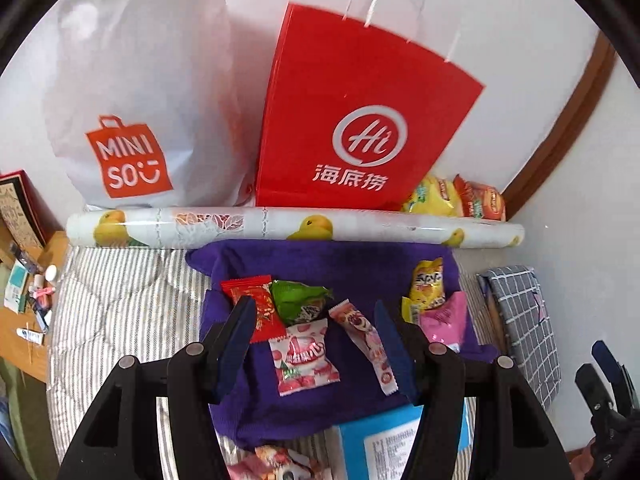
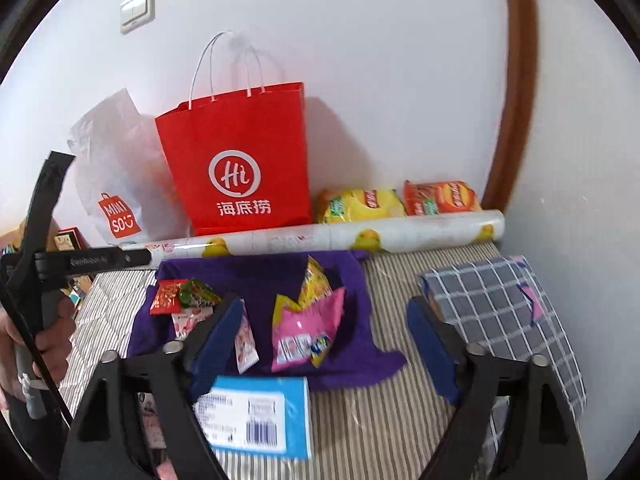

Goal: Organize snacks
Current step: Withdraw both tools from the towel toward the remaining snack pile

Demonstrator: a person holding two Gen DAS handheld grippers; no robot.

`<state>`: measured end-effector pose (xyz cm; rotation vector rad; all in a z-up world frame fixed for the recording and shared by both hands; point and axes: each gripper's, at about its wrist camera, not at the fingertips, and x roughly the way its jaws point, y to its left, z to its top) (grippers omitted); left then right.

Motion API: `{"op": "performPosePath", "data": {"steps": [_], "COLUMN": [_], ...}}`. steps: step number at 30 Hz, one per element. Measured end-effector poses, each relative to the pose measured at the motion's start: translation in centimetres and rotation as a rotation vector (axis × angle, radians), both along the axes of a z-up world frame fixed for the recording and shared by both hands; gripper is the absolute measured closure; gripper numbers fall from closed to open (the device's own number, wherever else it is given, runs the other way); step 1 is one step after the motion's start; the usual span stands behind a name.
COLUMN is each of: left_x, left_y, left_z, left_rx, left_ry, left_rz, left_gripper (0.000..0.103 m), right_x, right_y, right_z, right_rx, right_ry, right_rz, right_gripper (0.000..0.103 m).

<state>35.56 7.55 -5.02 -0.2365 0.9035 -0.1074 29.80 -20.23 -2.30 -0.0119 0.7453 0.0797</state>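
Several small snack packets lie on a purple cloth (image 1: 352,268) on a striped bed: a red packet (image 1: 260,300), a green one (image 1: 298,300), a pink-white strawberry one (image 1: 304,356), a long pink stick pack (image 1: 366,344), a yellow one (image 1: 428,284) and a pink one (image 1: 444,320). My left gripper (image 1: 316,344) is open and empty, hovering over the strawberry packet. My right gripper (image 2: 332,344) is open and empty above the pink packet (image 2: 308,328) and yellow packet (image 2: 316,280). The right gripper also shows at the left wrist view's edge (image 1: 608,372).
A red paper bag (image 1: 360,120) and white MINISO bag (image 1: 132,120) stand against the wall behind a rolled duck-print sheet (image 1: 280,228). Chip bags (image 2: 360,204) lie at the back right. A blue box (image 2: 260,416) and a checked pouch (image 2: 500,312) lie nearby. A cluttered wooden table (image 1: 24,304) stands at left.
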Motion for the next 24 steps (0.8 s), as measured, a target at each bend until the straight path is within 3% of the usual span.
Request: {"op": "performPosePath", "data": {"steps": [5, 11, 24], "left_x": [-3.8, -8.7, -15.1], "left_y": [0.4, 2.0, 5.6], "left_z": [0.8, -0.8, -5.8], "left_rx": [0.055, 0.102, 0.095], "left_ry": [-0.035, -0.032, 0.066], "left_rz": [0.004, 0.029, 0.092], "left_gripper": [0.044, 0.044, 0.043], "right_x": [-2.7, -5.8, -9.3], "right_y": [-0.4, 0.5, 8.1], "right_z": [-0.4, -2.2, -11.1], "right_rx": [-0.017, 0.001, 0.078], "right_ry": [0.009, -0.007, 0.293], "right_rz": [-0.018, -0.045, 0.14], "right_gripper": [0.015, 0.015, 0.016]}}
